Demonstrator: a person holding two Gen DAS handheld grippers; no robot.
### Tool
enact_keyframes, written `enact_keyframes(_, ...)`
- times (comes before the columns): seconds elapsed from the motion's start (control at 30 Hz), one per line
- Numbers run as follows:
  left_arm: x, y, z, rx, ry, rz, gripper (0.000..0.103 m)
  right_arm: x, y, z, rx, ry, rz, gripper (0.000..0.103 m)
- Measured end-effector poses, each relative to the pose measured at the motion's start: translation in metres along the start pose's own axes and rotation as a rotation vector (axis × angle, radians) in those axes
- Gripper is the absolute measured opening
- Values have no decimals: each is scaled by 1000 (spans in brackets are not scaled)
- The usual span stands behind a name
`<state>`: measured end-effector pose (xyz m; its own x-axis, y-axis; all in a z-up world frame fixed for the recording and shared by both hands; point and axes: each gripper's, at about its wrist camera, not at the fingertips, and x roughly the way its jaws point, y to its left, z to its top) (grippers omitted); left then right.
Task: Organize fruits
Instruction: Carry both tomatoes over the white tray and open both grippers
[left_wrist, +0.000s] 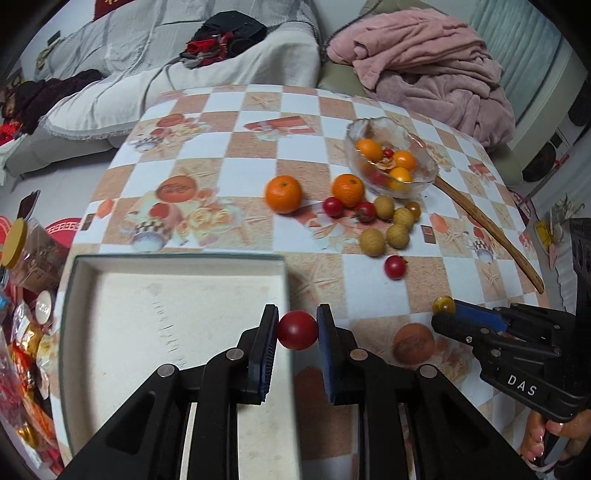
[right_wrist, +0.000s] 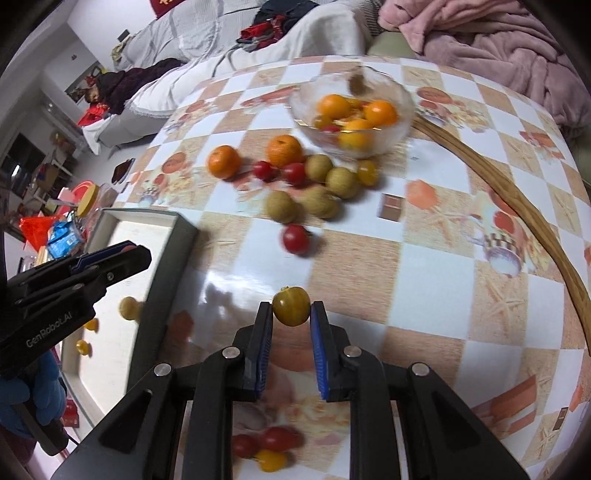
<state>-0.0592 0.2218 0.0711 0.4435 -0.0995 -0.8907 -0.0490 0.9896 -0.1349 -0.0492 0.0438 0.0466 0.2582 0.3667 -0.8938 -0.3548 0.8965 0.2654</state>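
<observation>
A red cherry tomato (left_wrist: 297, 329) is being pinched between the fingers (left_wrist: 269, 343) of the left gripper (left_wrist: 297, 332), held in the air just over the right rim of the white tray (left_wrist: 177, 295). A yellow cherry tomato (right_wrist: 291, 306) is being pinched by the fingers (right_wrist: 318, 343) of the right gripper (right_wrist: 291, 314), held above the counter (right_wrist: 424, 258) to the right of the tray, well clear of its dark outer wall.

Beyond the tray's far edge, open counter is being left bare on the left side, while the loose fruit is being kept in a cluster farther right: two mandarins (left_wrist: 283, 194), several red tomatoes (left_wrist: 333, 206), four longans (left_wrist: 372, 242) and one lone red tomato (left_wrist: 395, 266) nearest the tray. Beyond the cluster, a glass bowl (left_wrist: 424, 177) is being shown holding orange and red fruit, with a wooden stick (left_wrist: 491, 229) running from beside it toward the counter's right edge.

In the left wrist view, the tray floor is being seen as bare over the part in sight, and the right gripper is being seen from the side with its yellow tomato at the tip. In the right wrist view alone, small yellow fruits (right_wrist: 129, 307) are being shown inside the tray, and three more tomatoes (right_wrist: 271, 441) are being seen on the counter under the right gripper. A blue glove (right_wrist: 33, 391) is being shown there on the left gripper's handle.
</observation>
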Motion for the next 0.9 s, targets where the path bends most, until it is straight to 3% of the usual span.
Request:
enact_keyframes(0.53,-22,102,-39,-119,2,118,23,25,111,19,-144,26,74,23)
enact_keyframes(0.9,-7,127,-47,-122,33,160,23,59,148,26,-171,88,72,23)
